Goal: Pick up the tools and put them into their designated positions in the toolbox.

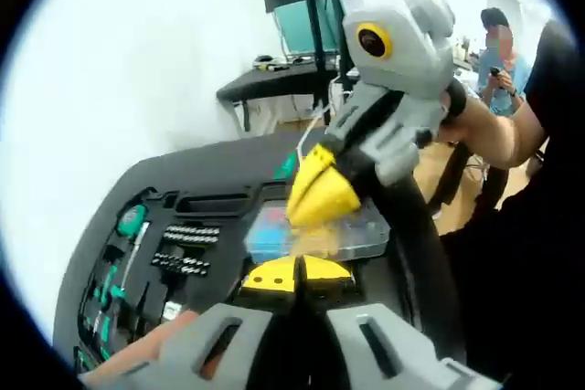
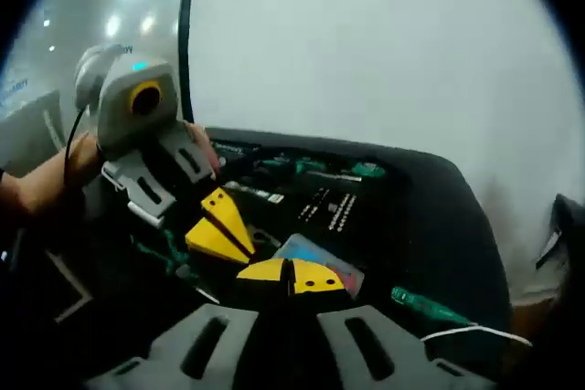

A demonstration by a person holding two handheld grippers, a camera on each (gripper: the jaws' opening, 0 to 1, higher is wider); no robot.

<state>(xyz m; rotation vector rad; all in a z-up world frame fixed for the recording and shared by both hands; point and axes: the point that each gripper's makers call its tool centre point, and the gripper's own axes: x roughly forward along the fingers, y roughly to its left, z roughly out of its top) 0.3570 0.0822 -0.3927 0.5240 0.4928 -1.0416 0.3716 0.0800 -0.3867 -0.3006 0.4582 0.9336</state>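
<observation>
While both grippers hang over the open toolbox (image 1: 183, 226) with nothing between their jaws, the step in hand looks like the reach for the next tool rather than a placing.

In the left gripper view, the far left of the case holds green-handled screwdrivers (image 1: 128, 226) seated in their slots, then rows of bits (image 1: 187, 248), then a clear plastic box (image 1: 315, 230) of small parts. The left gripper (image 1: 295, 276) has its yellow jaws pressed together, empty, above that box. To the right the right gripper (image 1: 320, 194) comes in, jaws also closed on nothing.

In the right gripper view, the left gripper (image 2: 219, 230) sits left of centre, the right gripper (image 2: 291, 276) at the middle, and a loose green screwdriver (image 2: 430, 308) lies to the right on the dark table (image 2: 457, 216), apart from the case.

My guess is the right gripper must open, turn toward that screwdriver and take its handle. No writing is legible on the case or tools.
</observation>
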